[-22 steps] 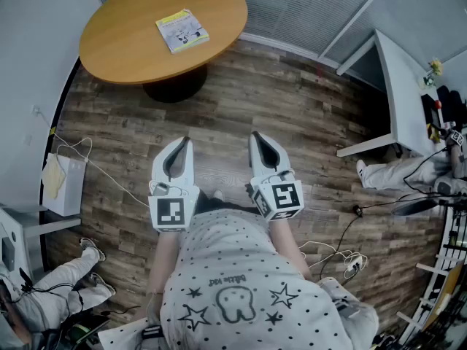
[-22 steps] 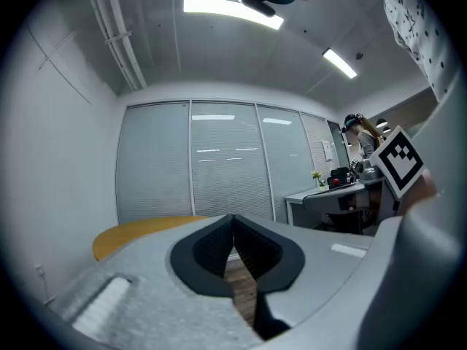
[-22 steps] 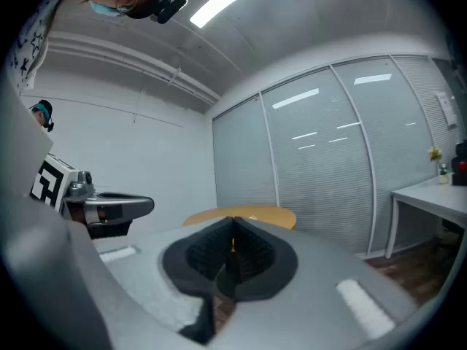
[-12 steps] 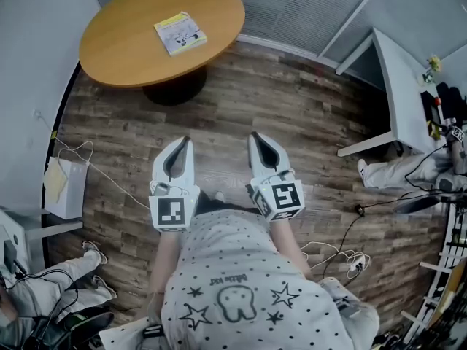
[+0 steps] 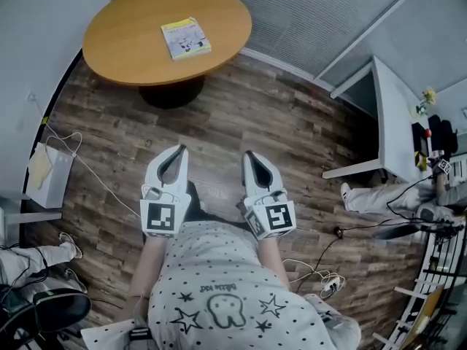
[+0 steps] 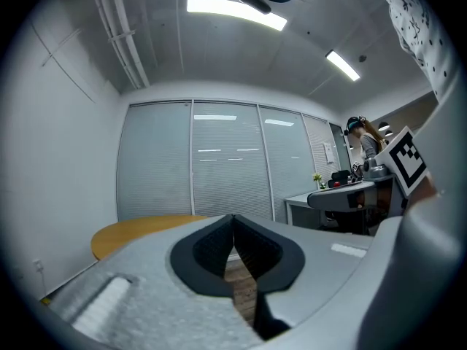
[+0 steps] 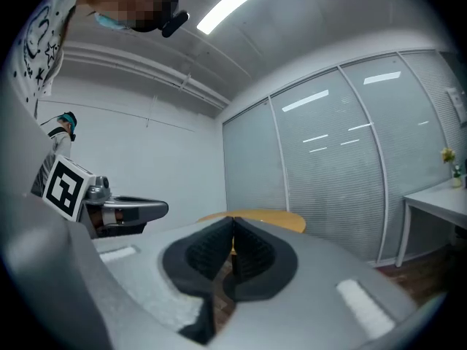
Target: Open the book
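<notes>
A thin book (image 5: 185, 38) with a yellow and white cover lies closed on a round wooden table (image 5: 131, 42) at the top left of the head view. My left gripper (image 5: 181, 150) and right gripper (image 5: 246, 155) are held level side by side above the wood floor, well short of the table. Both are shut with nothing between the jaws. In the left gripper view the left gripper (image 6: 233, 217) shows its tips meeting, the table (image 6: 139, 230) beyond. The right gripper (image 7: 233, 219) looks the same in the right gripper view, the table (image 7: 273, 219) ahead; the book is hidden there.
A white desk (image 5: 390, 115) stands at the right, with a seated person's legs (image 5: 379, 195) and cables (image 5: 321, 268) near it. A white box (image 5: 45, 177) with a cord sits by the left wall. Another person's feet (image 5: 44, 257) show at the lower left.
The head view has shifted slightly: both grippers sit a little lower and further left in the picture, and the table a bit to the right. Jaws stay shut.
</notes>
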Tool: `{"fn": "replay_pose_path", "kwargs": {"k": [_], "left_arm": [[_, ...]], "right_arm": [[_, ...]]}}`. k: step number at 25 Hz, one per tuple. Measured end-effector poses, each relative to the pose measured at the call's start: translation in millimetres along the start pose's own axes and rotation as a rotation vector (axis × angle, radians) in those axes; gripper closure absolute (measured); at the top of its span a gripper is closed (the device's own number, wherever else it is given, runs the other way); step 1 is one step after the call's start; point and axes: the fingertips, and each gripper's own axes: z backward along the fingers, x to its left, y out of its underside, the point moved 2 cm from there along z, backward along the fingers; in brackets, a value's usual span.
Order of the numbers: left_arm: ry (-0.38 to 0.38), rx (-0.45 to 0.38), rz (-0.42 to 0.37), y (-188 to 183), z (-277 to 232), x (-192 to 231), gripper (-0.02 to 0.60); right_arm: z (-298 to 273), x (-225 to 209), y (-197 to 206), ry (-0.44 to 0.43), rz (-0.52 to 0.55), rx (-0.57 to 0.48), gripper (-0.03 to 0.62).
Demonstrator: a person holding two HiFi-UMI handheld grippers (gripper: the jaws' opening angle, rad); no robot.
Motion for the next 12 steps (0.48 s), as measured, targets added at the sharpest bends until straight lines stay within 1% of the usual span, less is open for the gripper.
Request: {"fn": "replay_pose_path", "kwargs": {"k": [6,12], "left_arm": [[0.010,-0.008,0.022,3,-19,7,0.571],[0.027,-0.006,0.038,9,-61,23,0.571]], "right_arm": [[-12,-6,-2,-0.001,0.020,0.015,0.589],[-44,-22,1,-0.002,0.014,0.042,0.589]]}}
